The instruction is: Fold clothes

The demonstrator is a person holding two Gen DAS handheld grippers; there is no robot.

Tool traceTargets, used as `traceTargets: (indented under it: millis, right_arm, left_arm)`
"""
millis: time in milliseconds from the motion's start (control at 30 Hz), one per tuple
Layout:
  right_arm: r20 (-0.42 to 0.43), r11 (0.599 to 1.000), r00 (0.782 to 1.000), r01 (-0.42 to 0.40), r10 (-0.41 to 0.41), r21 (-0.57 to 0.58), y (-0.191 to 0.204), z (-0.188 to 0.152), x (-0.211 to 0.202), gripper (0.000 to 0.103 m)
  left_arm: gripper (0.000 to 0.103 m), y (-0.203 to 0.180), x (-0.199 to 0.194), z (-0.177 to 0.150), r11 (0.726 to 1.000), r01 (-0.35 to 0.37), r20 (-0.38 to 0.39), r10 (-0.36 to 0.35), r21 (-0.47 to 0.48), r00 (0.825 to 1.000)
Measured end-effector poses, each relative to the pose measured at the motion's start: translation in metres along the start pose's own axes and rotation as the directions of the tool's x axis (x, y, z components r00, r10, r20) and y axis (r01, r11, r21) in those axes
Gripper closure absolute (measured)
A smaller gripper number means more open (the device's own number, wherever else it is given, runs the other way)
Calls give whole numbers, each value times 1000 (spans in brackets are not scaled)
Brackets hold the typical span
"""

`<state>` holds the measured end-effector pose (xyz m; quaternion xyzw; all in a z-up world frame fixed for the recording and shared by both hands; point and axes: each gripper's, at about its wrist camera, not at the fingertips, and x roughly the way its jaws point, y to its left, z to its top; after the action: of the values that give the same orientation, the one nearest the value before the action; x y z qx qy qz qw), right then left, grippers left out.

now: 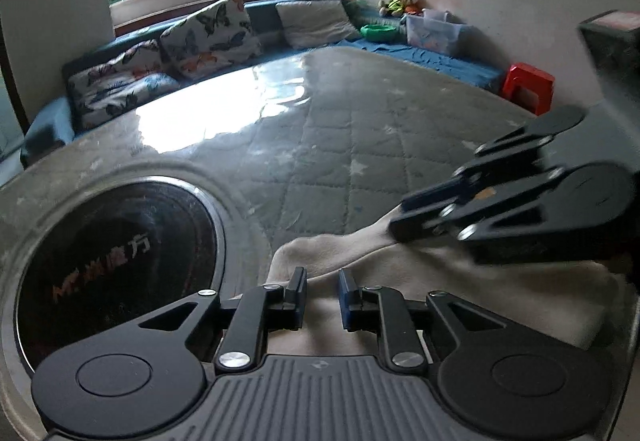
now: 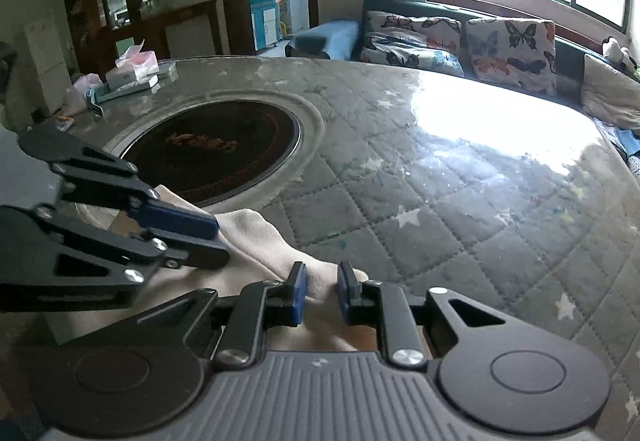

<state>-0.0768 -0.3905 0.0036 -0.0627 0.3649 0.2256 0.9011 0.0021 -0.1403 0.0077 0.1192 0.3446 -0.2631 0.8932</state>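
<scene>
A cream cloth lies bunched at the near edge of a round table covered in grey quilted fabric under glossy plastic. My left gripper is nearly closed, with a ridge of the cloth pinched between its blue pads. To its right, my right gripper grips the cloth's far corner. In the right wrist view, the right gripper is shut on a tip of the cloth, and the left gripper holds the same cloth just to the left.
A black round cooktop is set into the table, left of the cloth. A tissue pack and small boxes sit at the table's far left edge. A sofa with butterfly cushions runs behind, and a red stool stands by the wall.
</scene>
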Motion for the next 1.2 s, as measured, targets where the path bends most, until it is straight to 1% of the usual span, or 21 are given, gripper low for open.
traceTargets:
  millis: [100,233,300,400,500,600,700,733,800,833,867,900,933,967,1000,1067,1200]
  right_arm:
    - [11,1000,1000,10,-11,17,-3,-3,-17,86]
    - [4,999,1000,31,-31,25,-7,-22,-50,86]
    - [-10,999,999,41,-41,34,-10,-33,-60,86]
    - [-28,996,997,75,-73,52,-18,-45,-61,86]
    - [-7,992,997,83,-83,92,-27,-44,-61,86]
    - [6,990,994,109,-110,93,-31,-44,-63,86]
    - [-11,988,991,135,-134,77,-33,-48,-59,86]
    - [-7,987,990,144,-144,74,-34,-49,-58,84]
    - [-3,982,987,162,-163,95,-37,-51,-58,63]
    - [-6,981,986,167,-168,103,-38,-52,-57,64]
    - [-6,980,985,171,-172,106,-39,-52,-57,68]
    - [-3,979,985,174,-175,102,-38,-51,-57,79]
    - [0,979,984,177,-178,98,-38,-50,-57,83]
    - [3,979,984,180,-181,95,-37,-48,-57,92]
    - [6,979,983,182,-184,91,-37,-47,-57,98]
    - [12,979,982,188,-190,84,-36,-45,-57,99]
    - [25,978,979,199,-201,69,-33,-40,-57,99]
  left_arm:
    - [84,1,3,-2,1000,-3,-5,2,-9,1000]
    - [84,3,8,-3,1000,-6,-10,6,-22,1000]
    - [84,2,8,-3,1000,-10,-11,9,-29,1000]
    - [84,2,8,-2,999,-16,-12,15,-39,1000]
    - [84,0,8,-3,999,-21,-12,21,-37,1000]
    - [84,-1,8,-3,999,-27,-12,26,-34,1000]
    - [84,-1,8,-3,999,-29,-11,28,-33,1000]
    - [84,-1,8,-4,999,-29,-11,29,-34,1000]
    - [83,-1,8,-4,999,-29,-10,29,-35,1000]
    - [83,-1,8,-4,999,-28,-9,28,-38,1000]
    - [83,0,8,-4,999,-28,-7,27,-43,1000]
    - [83,0,7,-5,999,-28,-6,27,-47,1000]
    - [83,0,7,-5,998,-29,-3,28,-53,1000]
    - [83,0,7,-5,998,-31,-1,31,-58,1000]
    - [83,0,7,-6,998,-34,1,34,-60,999]
    - [83,-1,6,-7,997,-39,5,40,-64,999]
    - [83,-2,5,-9,996,-51,13,52,-72,999]
